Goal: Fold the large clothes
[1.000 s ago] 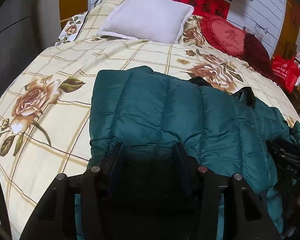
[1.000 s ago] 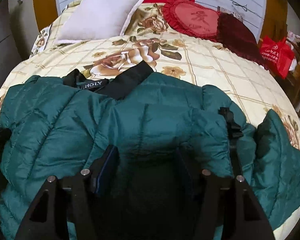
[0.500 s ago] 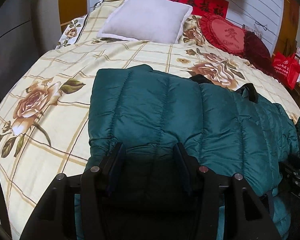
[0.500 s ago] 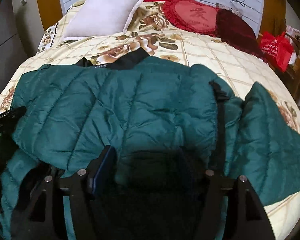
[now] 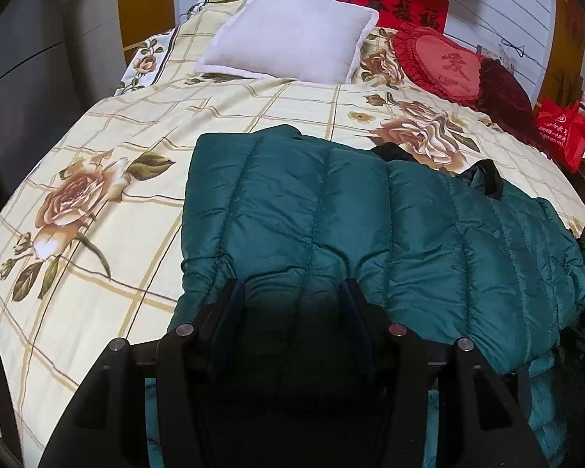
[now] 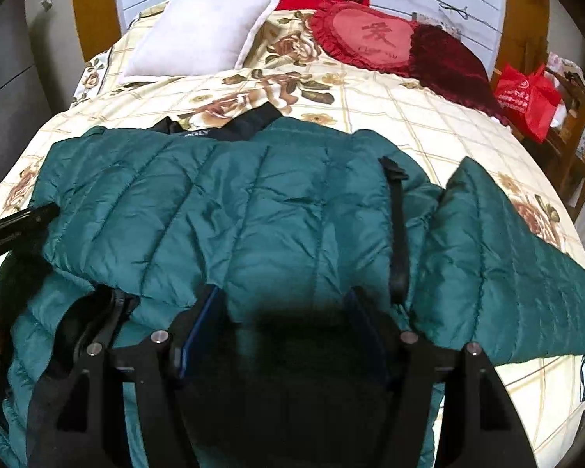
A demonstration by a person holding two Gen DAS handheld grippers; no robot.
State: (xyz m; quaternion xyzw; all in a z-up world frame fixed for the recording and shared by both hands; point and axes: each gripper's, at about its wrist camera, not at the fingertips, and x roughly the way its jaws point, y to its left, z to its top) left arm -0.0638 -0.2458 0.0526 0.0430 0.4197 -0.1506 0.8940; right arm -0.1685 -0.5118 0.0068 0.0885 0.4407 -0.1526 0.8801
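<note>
A dark green puffer jacket lies across the foot of the bed, one panel folded flat over its body. Its black collar points toward the pillows. A sleeve spreads out to the right, beside a black strap. My left gripper sits at the near hem on the left, with padded fabric filling the gap between its fingers. My right gripper is at the near hem further right, and quilted fabric bulges between its pads too. The left gripper's black body shows at the left edge of the right wrist view.
The bed has a cream floral sheet. A white pillow, a red heart cushion and a dark red cushion lie at its head. A red bag sits on a wooden stand to the right. Grey cabinets stand at the left.
The right gripper has moved sideways with the jacket panel, which now lies spread flatter over the body. The right gripper has slid to the edge of the left wrist view. The left gripper stayed put.
</note>
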